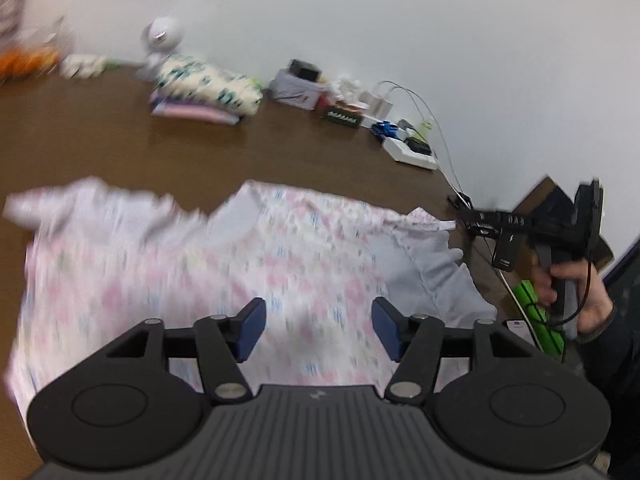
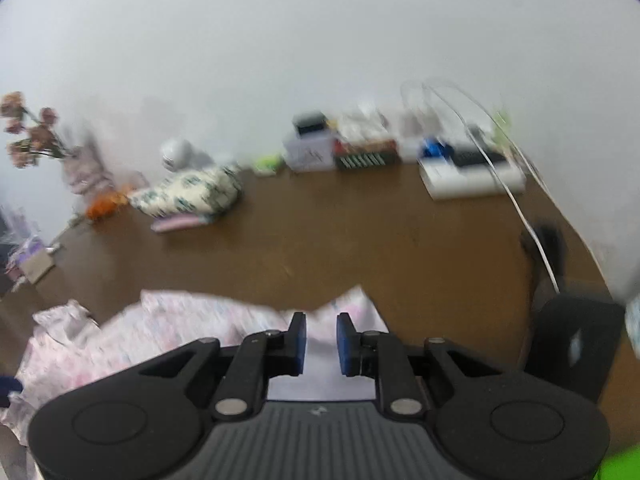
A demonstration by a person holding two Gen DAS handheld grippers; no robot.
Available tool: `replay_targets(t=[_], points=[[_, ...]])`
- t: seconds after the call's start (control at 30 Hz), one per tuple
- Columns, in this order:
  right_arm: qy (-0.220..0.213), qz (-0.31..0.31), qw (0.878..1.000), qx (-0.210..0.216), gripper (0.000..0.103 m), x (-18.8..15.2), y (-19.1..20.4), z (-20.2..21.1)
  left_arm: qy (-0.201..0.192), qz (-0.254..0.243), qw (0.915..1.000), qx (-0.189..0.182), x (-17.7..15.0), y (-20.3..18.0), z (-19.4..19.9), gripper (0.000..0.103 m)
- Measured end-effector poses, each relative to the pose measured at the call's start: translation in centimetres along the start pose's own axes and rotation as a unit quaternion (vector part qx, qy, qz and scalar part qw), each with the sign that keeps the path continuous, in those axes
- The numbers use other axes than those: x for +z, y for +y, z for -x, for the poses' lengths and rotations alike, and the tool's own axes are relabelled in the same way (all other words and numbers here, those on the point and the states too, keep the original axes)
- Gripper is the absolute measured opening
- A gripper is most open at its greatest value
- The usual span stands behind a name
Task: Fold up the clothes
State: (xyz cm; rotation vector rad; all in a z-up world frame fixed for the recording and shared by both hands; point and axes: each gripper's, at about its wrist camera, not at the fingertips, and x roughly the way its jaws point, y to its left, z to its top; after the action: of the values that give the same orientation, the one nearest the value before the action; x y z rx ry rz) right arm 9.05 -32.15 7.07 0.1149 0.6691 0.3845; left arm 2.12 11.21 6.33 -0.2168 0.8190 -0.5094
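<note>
We hold both grippers parted and empty: the shirt [image 1: 224,264] spreads crosswise under the left gripper [image 1: 319,326]; its sleeve [image 2: 352,308] lies just ahead of the right gripper [image 2: 321,342].

No lettering can be read for certain; markings on the right hand-held gripper [image 1: 454,224] and the dark box [image 1: 341,116] are blurred.

Left gripper [image 1: 319,328]: jaws wide apart, nothing clamped between the blue pads [image 1: 253,326], angled downward above the shirt [image 1: 192,264]. Right gripper [image 2: 321,344]: jaws slightly parted, pads not pressing together, at the shirt's right sleeve edge. Right hand [image 1: 576,292] wraps the gripper's handle.
</note>
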Motion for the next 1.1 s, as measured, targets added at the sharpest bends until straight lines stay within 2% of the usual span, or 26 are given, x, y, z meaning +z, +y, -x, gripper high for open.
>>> replay_targets(t=[0.13,0.23,0.33,0.4,0.5,0.63,0.73,0.77,0.83,0.87,0.9,0.93,0.97,1.1], points=[[0.044,0.051,0.997,0.026,0.014,2.7,1.3,-5.2,0.044,0.004,0.999,-0.007,5.7,1.4,-5.2,0.065],[0.109,0.071,0.991,0.017,0.013,2.5,1.9,-9.2,0.07,0.012,0.9974,0.014,8.1,2.2,-9.7,0.065],[0.136,0.078,0.987,0.029,0.014,0.9,1.9,-9.6,0.093,0.049,0.9938,0.037,9.1,3.7,-13.0,0.065],[0.136,0.072,0.988,0.033,0.014,0.4,1.5,-9.0,0.097,0.094,0.99,0.041,9.5,5.4,-14.2,0.065],[0.121,0.046,0.991,0.041,0.017,0.4,0.2,-7.7,0.1,0.155,0.9826,0.022,10.0,7.3,-15.8,0.065],[0.077,-0.035,0.996,0.023,0.037,2.4,-3.2,-6.1,0.093,0.207,0.9739,0.005,10.6,8.1,-17.0,0.065],[0.106,-0.093,0.99,0.016,0.038,2.9,-5.5,-7.3,0.087,0.235,0.968,0.002,11.1,8.6,-17.5,0.064],[0.119,-0.111,0.986,0.019,0.038,2.8,-6.0,-7.8,0.086,0.242,0.9664,-0.001,11.1,8.7,-17.7,0.059],[0.15,-0.14,0.978,0.032,0.036,2.0,-6.5,-8.9,0.093,0.246,0.9647,-0.009,10.9,8.5,-18.0,0.033],[0.155,-0.147,0.976,0.038,0.035,1.6,-6.5,-9.2,0.095,0.248,0.9642,-0.013,10.7,8.5,-18.0,0.013],[0.151,-0.153,0.976,0.047,0.027,1.3,-6.5,-9.4,0.094,0.249,0.9637,-0.017,10.4,8.5,-18.1,0.009],[0.141,-0.16,0.975,0.061,0.011,1.0,-6.5,-9.5,0.093,0.251,0.9632,-0.02,10.1,8.4,-18.1,0.008],[0.129,-0.166,0.975,0.07,0.003,0.8,-6.5,-9.5,0.085,0.255,0.9631,-0.021,9.9,8.5,-17.8,0.002],[0.061,-0.165,0.981,0.084,0.0,0.6,-6.4,-7.3,0.044,0.269,0.9619,-0.025,9.3,8.8,-15.4,0.001]])
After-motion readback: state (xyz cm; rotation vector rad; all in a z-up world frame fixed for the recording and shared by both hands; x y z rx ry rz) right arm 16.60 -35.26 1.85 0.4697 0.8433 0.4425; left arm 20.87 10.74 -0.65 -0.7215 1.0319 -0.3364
